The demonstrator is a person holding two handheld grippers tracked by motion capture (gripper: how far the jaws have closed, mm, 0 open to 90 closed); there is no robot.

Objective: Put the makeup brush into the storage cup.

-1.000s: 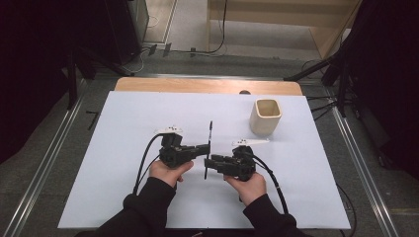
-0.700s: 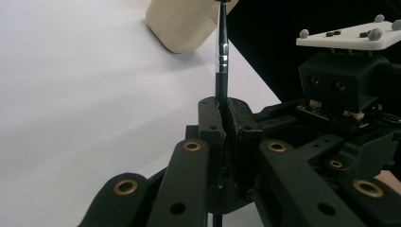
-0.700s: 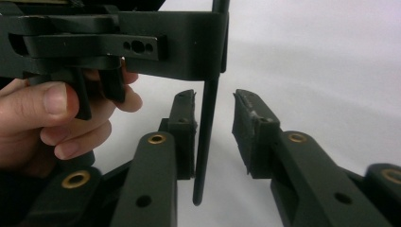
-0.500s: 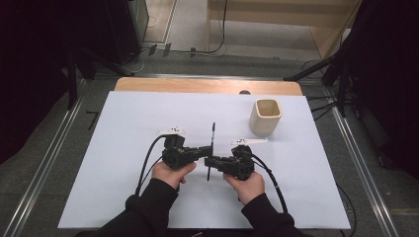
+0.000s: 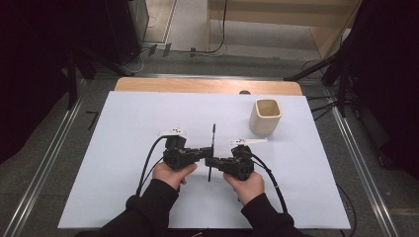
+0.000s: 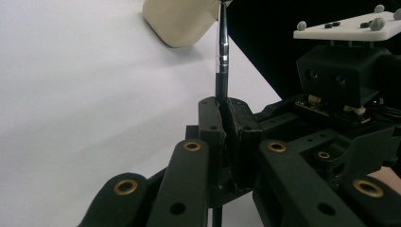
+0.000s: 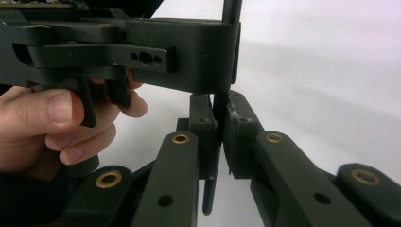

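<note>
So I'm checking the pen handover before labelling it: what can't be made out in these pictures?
- Thin black-and-chrome pen: its tip, cut off by the top edge of the left gripper view.
- Pen's middle: covered by the left gripper and right gripper, high view.
- Beige square cup: contents too small, high view.

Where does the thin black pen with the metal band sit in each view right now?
High view: thin black pen, centre of table, held between both grippers.
Left gripper view: rising from the shut jaws, upper centre.
Right gripper view: dark shaft between the jaws, centre.
Shared landmark: white table sheet.
</note>
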